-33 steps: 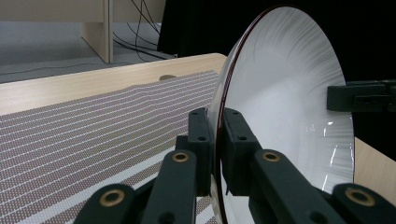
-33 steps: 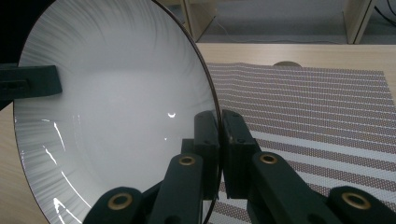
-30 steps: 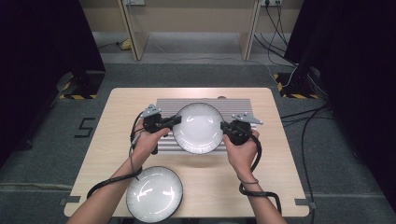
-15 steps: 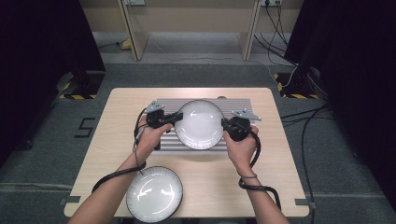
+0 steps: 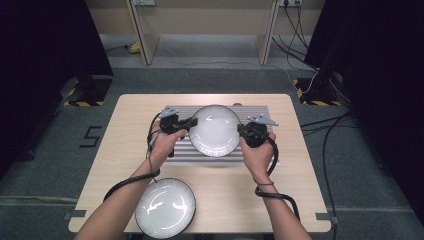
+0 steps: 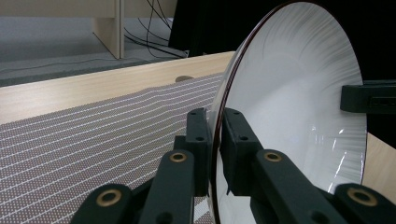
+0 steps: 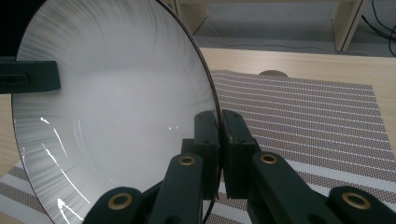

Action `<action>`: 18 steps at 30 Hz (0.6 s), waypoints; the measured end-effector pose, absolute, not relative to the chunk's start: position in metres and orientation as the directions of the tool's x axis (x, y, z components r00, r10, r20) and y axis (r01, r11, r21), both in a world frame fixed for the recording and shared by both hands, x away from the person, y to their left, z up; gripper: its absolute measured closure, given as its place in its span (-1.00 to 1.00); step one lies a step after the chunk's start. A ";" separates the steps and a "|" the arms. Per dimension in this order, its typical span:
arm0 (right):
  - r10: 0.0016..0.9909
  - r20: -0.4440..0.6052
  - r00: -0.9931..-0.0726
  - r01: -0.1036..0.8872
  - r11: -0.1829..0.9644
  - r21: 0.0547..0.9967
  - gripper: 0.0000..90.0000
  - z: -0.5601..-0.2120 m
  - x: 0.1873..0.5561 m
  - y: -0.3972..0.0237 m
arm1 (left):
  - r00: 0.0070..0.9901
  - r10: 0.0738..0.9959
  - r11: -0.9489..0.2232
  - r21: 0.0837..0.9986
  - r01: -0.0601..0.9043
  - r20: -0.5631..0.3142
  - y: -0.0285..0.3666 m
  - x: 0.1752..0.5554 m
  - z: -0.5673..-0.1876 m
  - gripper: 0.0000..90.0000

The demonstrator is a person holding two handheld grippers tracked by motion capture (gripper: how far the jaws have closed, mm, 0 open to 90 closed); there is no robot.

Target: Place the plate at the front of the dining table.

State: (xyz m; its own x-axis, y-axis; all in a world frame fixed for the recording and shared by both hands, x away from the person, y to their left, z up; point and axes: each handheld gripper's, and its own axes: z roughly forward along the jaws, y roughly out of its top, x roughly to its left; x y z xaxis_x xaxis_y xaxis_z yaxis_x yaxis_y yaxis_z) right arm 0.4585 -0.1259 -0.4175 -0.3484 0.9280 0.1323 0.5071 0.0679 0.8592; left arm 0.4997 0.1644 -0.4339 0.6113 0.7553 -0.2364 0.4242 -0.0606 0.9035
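Now the plate (image 5: pixel 215 131), pinched at opposite rims by the left gripper (image 5: pixel 188 123) and right gripper (image 5: pixel 242 131), has drifted slightly rightward over the striped mat (image 5: pixel 175 152), seemingly not yet set down.

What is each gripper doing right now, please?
Left gripper: closed on the white plate rim.
Right gripper: closed on the same plate's opposite rim.

High view: fixed above my near edge of the table (image 5: pixel 300 165), facing forward and down, taking in its whole top. Left gripper view: I get a close look along its jaws, rightward. Right gripper view: close, along its jaws, leftward. All three share the plate (image 5: pixel 215 130) (image 6: pixel 299 116) (image 7: pixel 107 116) and striped mat (image 5: pixel 260 112) (image 6: pixel 93 140) (image 7: pixel 303 112).
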 end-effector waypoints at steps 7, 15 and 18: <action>0.927 0.122 -0.354 0.506 0.080 0.859 0.91 -0.418 0.465 -0.125 | 0.595 0.769 -0.054 0.903 0.427 -0.235 0.163 0.503 -0.436 0.82; 0.927 0.122 -0.354 0.516 0.084 0.853 0.91 -0.424 0.473 -0.124 | 0.582 0.779 -0.059 0.897 0.438 -0.233 0.163 0.508 -0.439 0.82; 0.929 0.121 -0.350 0.518 0.084 0.851 0.91 -0.425 0.475 -0.123 | 0.581 0.781 -0.062 0.896 0.439 -0.231 0.163 0.509 -0.439 0.82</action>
State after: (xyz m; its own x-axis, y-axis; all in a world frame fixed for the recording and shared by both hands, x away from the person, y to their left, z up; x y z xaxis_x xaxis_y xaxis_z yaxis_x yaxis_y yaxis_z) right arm 0.4747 -0.1233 -0.4245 -0.3501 0.9288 0.1214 0.5179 0.0839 0.8513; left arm 0.5093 0.1627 -0.4392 0.5809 0.7806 -0.2309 0.4389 -0.0615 0.8964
